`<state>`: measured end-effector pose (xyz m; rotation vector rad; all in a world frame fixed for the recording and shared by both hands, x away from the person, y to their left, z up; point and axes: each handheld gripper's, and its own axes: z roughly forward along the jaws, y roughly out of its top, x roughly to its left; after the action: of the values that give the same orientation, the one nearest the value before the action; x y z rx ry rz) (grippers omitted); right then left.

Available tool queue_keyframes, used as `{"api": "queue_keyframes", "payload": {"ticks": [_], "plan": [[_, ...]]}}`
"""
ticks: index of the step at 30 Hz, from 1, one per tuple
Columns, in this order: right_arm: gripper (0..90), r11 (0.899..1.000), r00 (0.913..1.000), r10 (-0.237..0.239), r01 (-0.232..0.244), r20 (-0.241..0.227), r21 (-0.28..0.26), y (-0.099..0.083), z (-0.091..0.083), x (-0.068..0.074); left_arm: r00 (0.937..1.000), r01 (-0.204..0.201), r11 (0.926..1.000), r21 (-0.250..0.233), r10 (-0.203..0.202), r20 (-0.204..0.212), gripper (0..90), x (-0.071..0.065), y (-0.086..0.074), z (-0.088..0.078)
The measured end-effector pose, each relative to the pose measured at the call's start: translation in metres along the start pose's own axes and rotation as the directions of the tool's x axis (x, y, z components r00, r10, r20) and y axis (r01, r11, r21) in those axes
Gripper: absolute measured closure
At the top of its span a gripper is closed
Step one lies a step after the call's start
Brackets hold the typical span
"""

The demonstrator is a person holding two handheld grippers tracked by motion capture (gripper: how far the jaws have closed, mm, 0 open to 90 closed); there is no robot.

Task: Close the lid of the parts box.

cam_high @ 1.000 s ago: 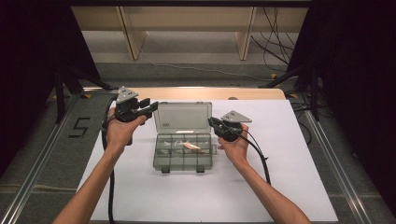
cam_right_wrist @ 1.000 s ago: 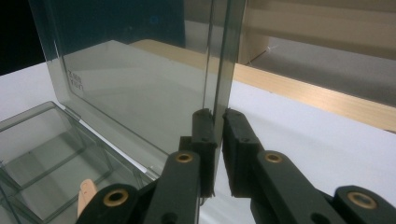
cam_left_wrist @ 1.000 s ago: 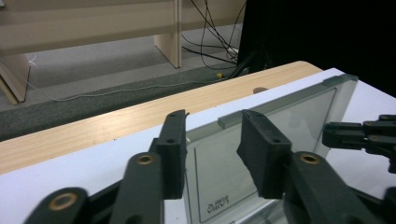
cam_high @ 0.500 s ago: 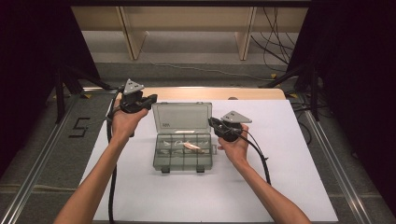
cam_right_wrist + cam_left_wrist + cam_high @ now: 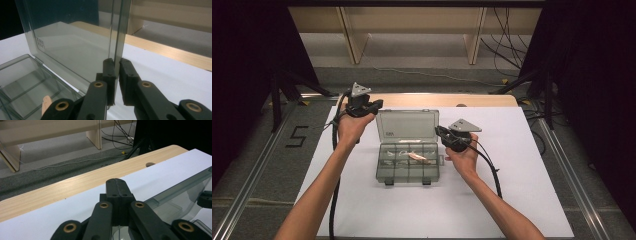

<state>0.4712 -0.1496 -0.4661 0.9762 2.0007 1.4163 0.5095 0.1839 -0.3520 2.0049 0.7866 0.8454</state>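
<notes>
The clear compartment box (image 5: pixel 407 162) sits mid-table on the white sheet (image 5: pixel 512 200), its lid (image 5: pixel 408 125) standing upright at the far side. The right gripper (image 5: pixel 117 65) is clamped on the lid's right edge. The left gripper (image 5: pixel 116 185) has its jaws pressed together on nothing, just left of the lid over bare sheet. A pale wooden stick (image 5: pixel 417 157) lies in one compartment. Behind the sheet runs the wooden table edge (image 5: pixel 447 99), with shelf legs (image 5: pixel 349 35) and floor cables (image 5: pixel 507 30) well beyond
</notes>
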Motion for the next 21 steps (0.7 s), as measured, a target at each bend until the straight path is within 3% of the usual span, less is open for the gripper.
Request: {"api": "queue_keyframes", "payload": {"ticks": [1, 3, 4, 5, 12, 15, 16, 19, 20, 21], "plan": [[84.0, 1.000, 1.0000, -0.005, 0.005, -0.001, 0.031, 0.0009, -0.0026, -0.0003, 1.0000, -0.002, 0.9999, 0.011, 0.002, -0.001, 90.0, 0.0004, 0.0004, 0.0002], [84.1, 1.000, 1.0000, -0.004, 0.004, -0.001, 0.031, 0.0008, -0.0026, -0.0003, 1.0000, 0.001, 0.9999, 0.014, -0.001, -0.004, 90.0, 0.0004, 0.0000, 0.0014], [84.0, 1.000, 1.0000, 0.000, 0.000, -0.001, 0.003, 0.0000, -0.0003, 0.0000, 1.0000, 0.002, 1.0000, 0.009, -0.002, -0.006, 90.0, 0.0002, -0.0005, 0.0025], [84.0, 1.000, 1.0000, -0.003, 0.003, -0.001, 0.030, 0.0008, -0.0026, -0.0002, 1.0000, 0.000, 0.9999, 0.012, 0.000, -0.005, 90.0, 0.0001, -0.0006, 0.0031], [84.0, 1.000, 1.0000, 0.005, -0.005, -0.005, 0.011, 0.0000, -0.0015, 0.0001, 0.9995, -0.031, 0.9984, 0.048, 0.031, -0.001, 90.0, -0.0005, -0.0009, 0.0059], [83.9, 1.000, 1.0000, 0.003, -0.003, 0.001, 0.031, 0.0007, -0.0032, 0.0003, 0.9997, -0.024, 0.9987, 0.045, 0.024, 0.000, 90.0, -0.0017, -0.0007, 0.0068], [83.9, 1.000, 1.0000, 0.005, -0.005, -0.007, -0.003, -0.0002, -0.0005, 0.0004, 0.9997, -0.025, 0.9985, 0.048, 0.025, -0.001, 90.0, -0.0019, -0.0006, 0.0068], [83.6, 1.000, 0.9999, 0.004, -0.004, -0.011, -0.001, 0.0000, -0.0009, 0.0004, 0.9992, -0.041, 0.9974, 0.060, 0.041, 0.003, 90.0, -0.0016, -0.0001, 0.0061], [83.4, 1.000, 0.9995, 0.024, -0.024, -0.021, 0.009, 0.0001, -0.0015, 0.0013, 0.9991, -0.042, 0.9972, 0.061, 0.042, 0.003, 90.0, -0.0020, 0.0000, 0.0060], [82.9, 1.000, 0.9999, 0.003, -0.003, -0.011, 0.015, 0.0014, -0.0039, 0.0003, 0.9992, -0.041, 0.9971, 0.064, 0.040, 0.004, 90.0, -0.0026, 0.0001, 0.0058]]}}
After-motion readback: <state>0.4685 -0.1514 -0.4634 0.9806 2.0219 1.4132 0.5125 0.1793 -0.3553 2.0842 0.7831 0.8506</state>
